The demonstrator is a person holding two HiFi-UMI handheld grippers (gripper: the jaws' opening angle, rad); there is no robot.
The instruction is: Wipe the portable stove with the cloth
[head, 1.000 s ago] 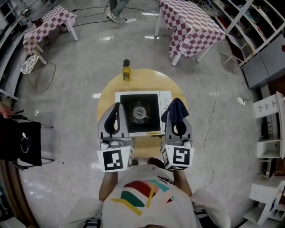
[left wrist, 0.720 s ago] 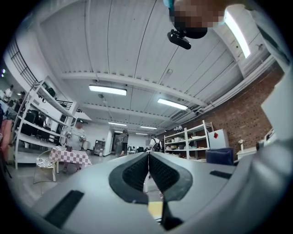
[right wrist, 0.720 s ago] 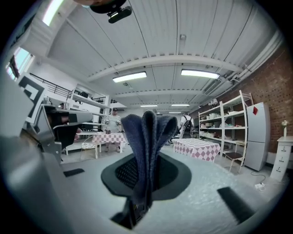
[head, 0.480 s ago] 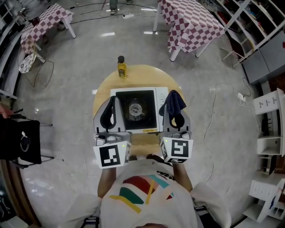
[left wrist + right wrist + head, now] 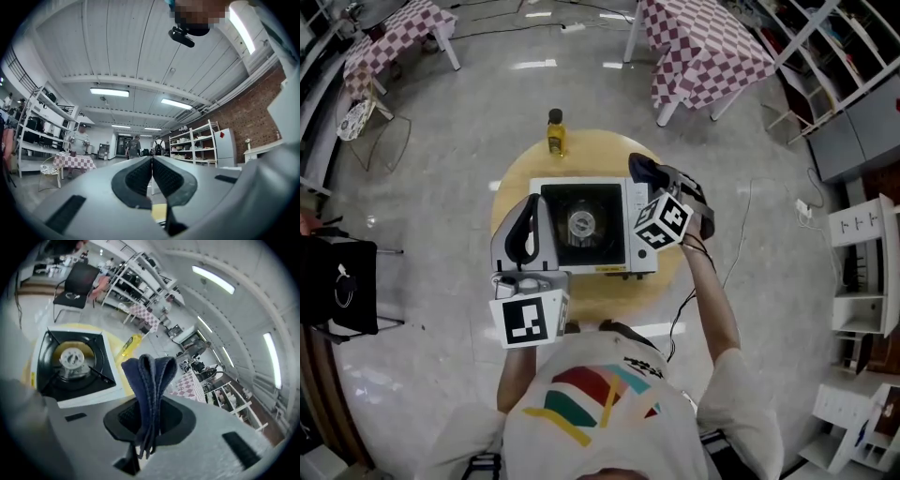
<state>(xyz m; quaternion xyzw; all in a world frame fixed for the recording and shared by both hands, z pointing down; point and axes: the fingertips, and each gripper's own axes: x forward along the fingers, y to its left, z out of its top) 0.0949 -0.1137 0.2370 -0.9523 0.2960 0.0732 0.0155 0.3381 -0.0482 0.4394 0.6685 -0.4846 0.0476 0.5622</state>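
The portable stove (image 5: 581, 225) is white with a black burner well and stands on a round wooden table (image 5: 511, 187). My right gripper (image 5: 654, 176) hovers over the stove's right rear corner, turned sideways, shut on a folded dark blue cloth (image 5: 641, 169). In the right gripper view the cloth (image 5: 151, 376) stands up between the jaws, with the stove (image 5: 70, 364) below and to the left. My left gripper (image 5: 528, 234) is at the stove's left edge; its jaws are shut on nothing (image 5: 152, 164) and point out into the room.
A yellow bottle with a dark cap (image 5: 554, 132) stands at the table's far edge, also lying beyond the stove (image 5: 129, 345). Checkered tables (image 5: 703, 52) and a chair (image 5: 337, 281) stand on the floor around. People are far off in the left gripper view.
My right gripper has lifted from the stove's right front, moved farther back and right, and turned sideways with the cloth still in it. The left gripper stays by the stove's left edge.
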